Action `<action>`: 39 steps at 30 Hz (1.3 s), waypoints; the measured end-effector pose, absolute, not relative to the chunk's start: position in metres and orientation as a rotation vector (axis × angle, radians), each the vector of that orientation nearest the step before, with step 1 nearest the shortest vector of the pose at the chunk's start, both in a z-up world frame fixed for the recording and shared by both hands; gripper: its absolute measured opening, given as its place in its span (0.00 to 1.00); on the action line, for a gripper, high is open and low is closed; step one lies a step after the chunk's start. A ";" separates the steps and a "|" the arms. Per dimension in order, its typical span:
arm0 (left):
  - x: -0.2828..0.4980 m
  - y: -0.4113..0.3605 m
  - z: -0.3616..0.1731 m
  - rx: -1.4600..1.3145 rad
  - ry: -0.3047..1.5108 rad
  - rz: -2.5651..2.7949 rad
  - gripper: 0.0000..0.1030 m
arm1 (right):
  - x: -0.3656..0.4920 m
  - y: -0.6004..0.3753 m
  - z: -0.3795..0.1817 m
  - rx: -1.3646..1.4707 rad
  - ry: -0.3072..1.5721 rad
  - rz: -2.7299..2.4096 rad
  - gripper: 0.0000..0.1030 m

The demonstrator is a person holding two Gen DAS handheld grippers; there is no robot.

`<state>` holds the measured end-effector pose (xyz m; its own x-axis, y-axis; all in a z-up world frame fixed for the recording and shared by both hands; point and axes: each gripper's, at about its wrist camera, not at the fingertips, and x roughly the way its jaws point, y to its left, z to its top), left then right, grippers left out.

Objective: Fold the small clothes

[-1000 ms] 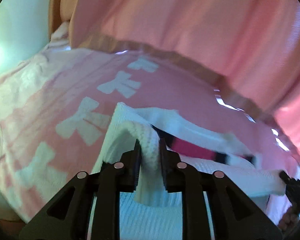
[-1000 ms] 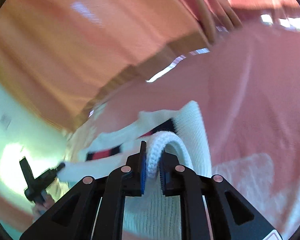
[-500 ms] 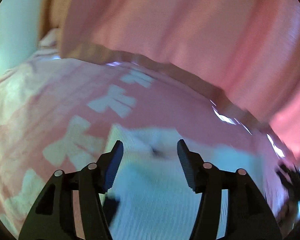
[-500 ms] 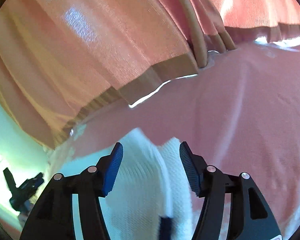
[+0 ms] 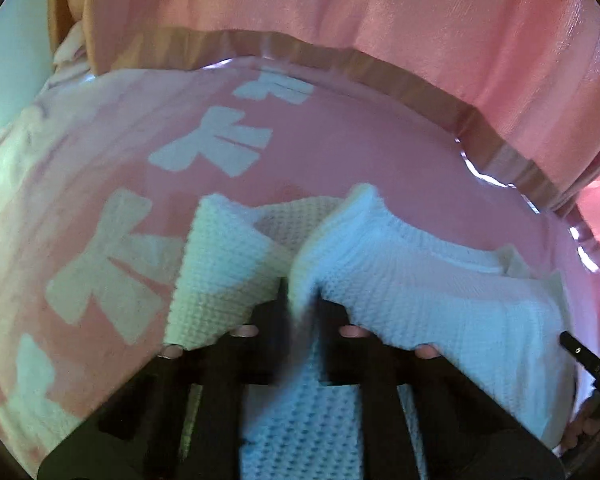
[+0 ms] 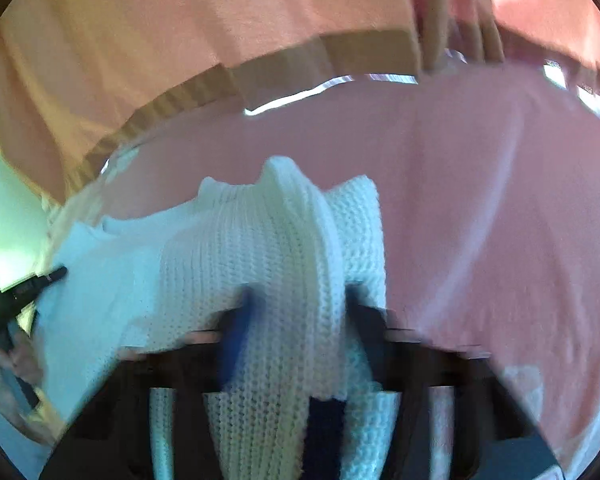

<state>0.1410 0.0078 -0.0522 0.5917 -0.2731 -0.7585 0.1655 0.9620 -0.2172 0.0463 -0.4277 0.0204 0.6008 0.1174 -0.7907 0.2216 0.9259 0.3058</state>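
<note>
My left tool (image 5: 300, 312) has clamped a pinch of the white knit (image 5: 420, 292), my right tool (image 6: 300, 308) closing on another fold, over the pink bedspread (image 5: 340, 152).

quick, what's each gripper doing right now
left gripper: shut on a fold of the white knit garment.
right gripper: jaws closing on the same garment.

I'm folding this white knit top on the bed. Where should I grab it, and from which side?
Pinch the white knit top at its raised ridge, from above on the near side, jaws straddling the ridge. Elsewhere it lies flat on the pink bedspread, offering nothing to pinch; the ridge stands up, thick and doubled.
</note>
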 end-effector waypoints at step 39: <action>0.028 0.071 -0.067 -0.254 0.958 -0.172 0.56 | -0.101 -0.391 -0.009 0.593 0.959 -0.098 0.43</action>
